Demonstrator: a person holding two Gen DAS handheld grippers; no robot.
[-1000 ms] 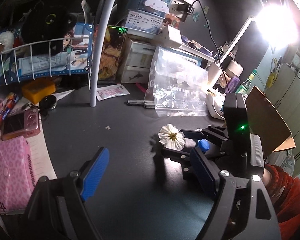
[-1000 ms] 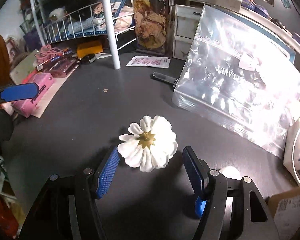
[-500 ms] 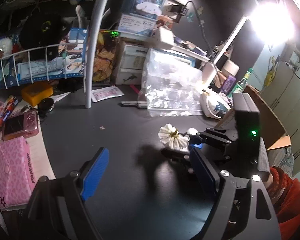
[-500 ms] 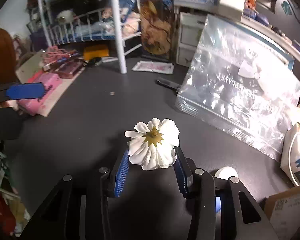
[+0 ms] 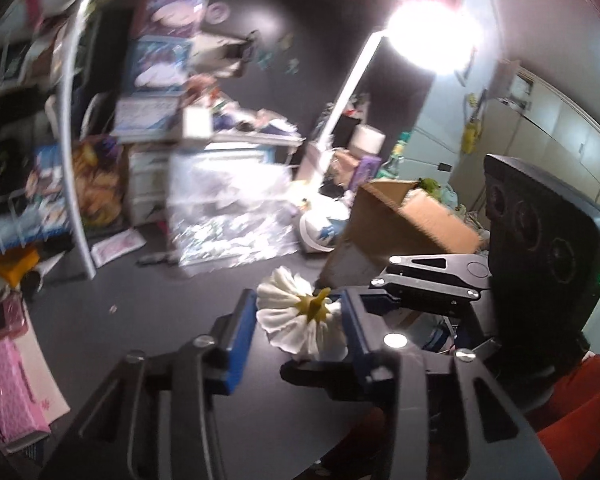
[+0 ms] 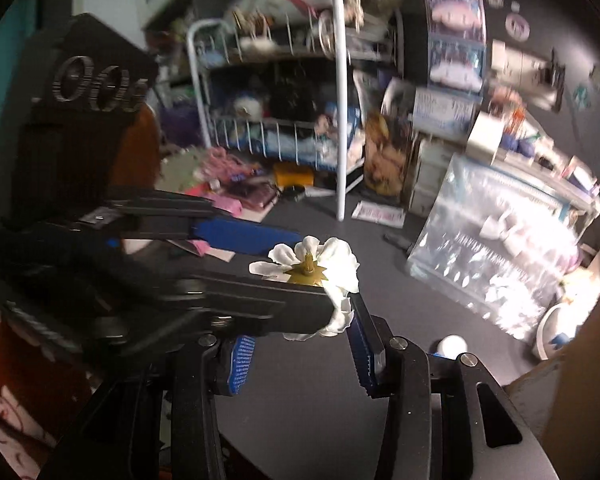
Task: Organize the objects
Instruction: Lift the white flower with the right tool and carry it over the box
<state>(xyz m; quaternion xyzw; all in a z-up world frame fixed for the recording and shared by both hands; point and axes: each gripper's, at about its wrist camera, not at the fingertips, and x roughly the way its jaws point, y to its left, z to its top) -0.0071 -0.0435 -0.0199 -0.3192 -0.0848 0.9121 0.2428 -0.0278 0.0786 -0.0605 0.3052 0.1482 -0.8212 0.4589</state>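
Note:
A white fabric flower (image 5: 300, 320) with a yellow-green centre is held in the air above the dark desk, between both grippers. My left gripper (image 5: 296, 328) has its blue pads on either side of the flower, close to touching it. My right gripper (image 6: 300, 344) reaches in from the right and its pads hold the flower (image 6: 324, 272) from below. The left gripper's black fingers (image 6: 236, 232) cross the right wrist view and hide part of the flower. Both views are blurred.
A clear plastic bag (image 5: 228, 220) leans at the back of the desk (image 5: 148, 292). A cardboard box (image 5: 400, 224) stands right of it. A white wire rack (image 6: 292, 132), a pink case (image 5: 4, 392) and a bright lamp (image 5: 432, 28) surround the desk.
My right gripper shut on the flower and lifted it off the desk. My left gripper moved in and narrowed its jaws around the flower. Both cameras tilted upward.

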